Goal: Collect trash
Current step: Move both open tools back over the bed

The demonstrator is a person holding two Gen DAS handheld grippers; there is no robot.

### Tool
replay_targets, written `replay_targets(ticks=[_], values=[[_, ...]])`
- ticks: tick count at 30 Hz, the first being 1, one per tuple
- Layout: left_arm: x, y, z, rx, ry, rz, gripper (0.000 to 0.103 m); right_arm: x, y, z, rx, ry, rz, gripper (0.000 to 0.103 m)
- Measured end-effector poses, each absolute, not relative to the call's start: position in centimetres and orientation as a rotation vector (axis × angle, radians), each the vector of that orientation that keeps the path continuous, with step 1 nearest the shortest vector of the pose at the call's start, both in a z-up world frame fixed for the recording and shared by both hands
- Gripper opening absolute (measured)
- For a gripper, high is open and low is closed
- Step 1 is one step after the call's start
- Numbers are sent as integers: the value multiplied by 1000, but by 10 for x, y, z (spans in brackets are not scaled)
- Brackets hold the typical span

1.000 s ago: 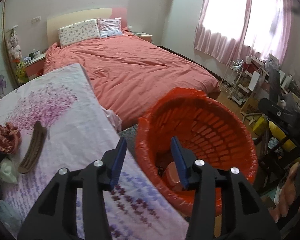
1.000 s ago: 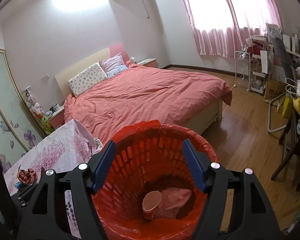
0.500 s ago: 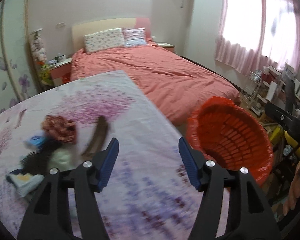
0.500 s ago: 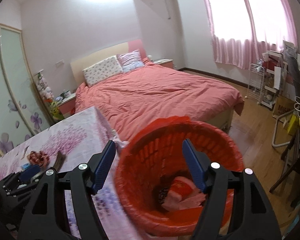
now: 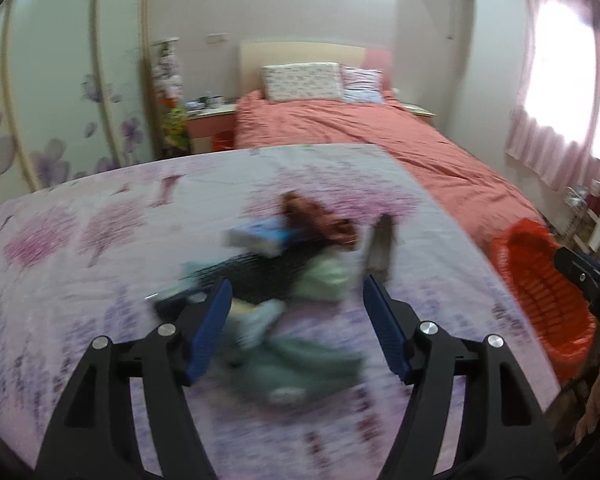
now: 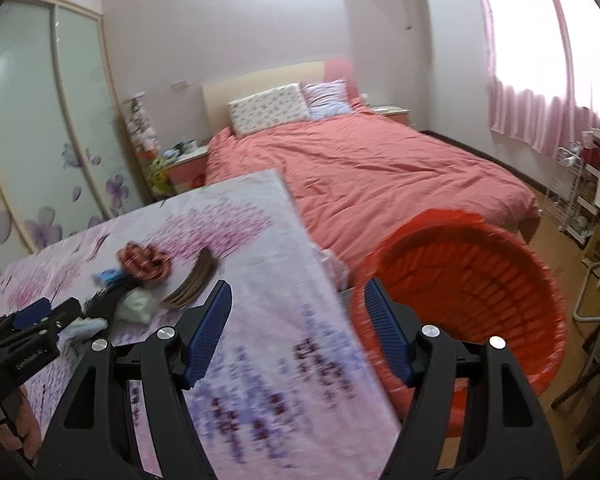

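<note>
A pile of trash (image 5: 296,264) lies on the floral-cloth table (image 5: 80,240): a red crumpled wrapper (image 5: 316,216), a blue packet (image 5: 260,236), a dark mesh piece, pale green plastic (image 5: 324,276) and a brown curved strip (image 5: 380,244). The view is blurred. My left gripper (image 5: 296,320) is open and empty just above the near side of the pile. My right gripper (image 6: 298,320) is open and empty over the table edge, between the pile (image 6: 140,276) and the orange bin (image 6: 472,292). The bin also shows in the left wrist view (image 5: 540,280).
A bed with a salmon cover (image 6: 380,168) stands behind the table. A glass wardrobe (image 6: 40,120) is at the left, a nightstand (image 6: 184,160) by the bed. Shelves and chair legs (image 6: 588,200) crowd the right wall near the bin.
Both grippers have swung left, away from the bin. The left one has moved from above the bin to over the trash pile. The right one now sits over the table edge.
</note>
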State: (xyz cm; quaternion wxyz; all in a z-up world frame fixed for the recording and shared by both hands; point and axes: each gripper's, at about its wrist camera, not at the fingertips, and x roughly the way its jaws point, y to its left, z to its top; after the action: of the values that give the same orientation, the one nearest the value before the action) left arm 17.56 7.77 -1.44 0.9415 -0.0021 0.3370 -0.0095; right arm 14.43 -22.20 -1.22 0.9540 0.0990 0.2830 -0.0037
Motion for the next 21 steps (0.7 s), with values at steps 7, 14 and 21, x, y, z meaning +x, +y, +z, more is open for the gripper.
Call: replay_targets(ticks=[7,14,21], values=[[171,115,-35,-63,758,44,68,144,-177,-23,160,615,78,69],[185,116,-50,-75,797,58,61,143,-160,-29,133,641,107,69],[191,157,-55,-88,807,141,61,153,-135,-38,128,681,176,69]])
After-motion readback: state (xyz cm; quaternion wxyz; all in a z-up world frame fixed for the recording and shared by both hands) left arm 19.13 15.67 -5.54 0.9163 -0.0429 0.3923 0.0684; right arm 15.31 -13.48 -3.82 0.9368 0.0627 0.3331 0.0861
